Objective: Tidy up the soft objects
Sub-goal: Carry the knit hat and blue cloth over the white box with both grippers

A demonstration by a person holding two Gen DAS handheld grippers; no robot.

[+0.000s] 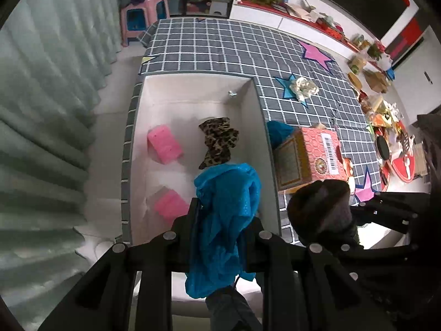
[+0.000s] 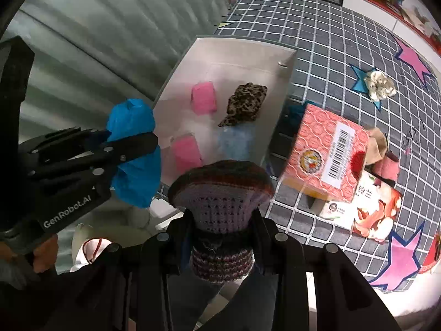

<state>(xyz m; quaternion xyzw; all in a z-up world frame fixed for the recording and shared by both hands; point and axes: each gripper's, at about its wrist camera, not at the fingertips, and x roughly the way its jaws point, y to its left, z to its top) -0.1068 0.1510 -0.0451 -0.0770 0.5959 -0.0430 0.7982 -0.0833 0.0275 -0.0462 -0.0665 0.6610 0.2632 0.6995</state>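
Observation:
My left gripper (image 1: 224, 215) is shut on a crumpled blue plastic cover (image 1: 226, 193), which hangs over the near end of a white box (image 1: 256, 115). In the box lie two pink sponges (image 1: 164, 144) (image 1: 171, 207) and a leopard-print scrunchie (image 1: 219, 142). My right gripper (image 2: 222, 218) is shut on a striped purple-and-brown knitted piece (image 2: 220, 193), held above the box's near right corner. In the right wrist view the left gripper (image 2: 132, 154) with its blue cover (image 2: 131, 121) is at the left, beside the white box (image 2: 242, 41).
A grey checked cloth (image 1: 220, 44) with star patches covers the table. A red patterned carton (image 1: 308, 154) stands right of the box, with another blue item (image 1: 278, 132) behind it. A cream scrunchie (image 1: 304, 88) lies further back. Green curtains (image 1: 49, 110) hang at left.

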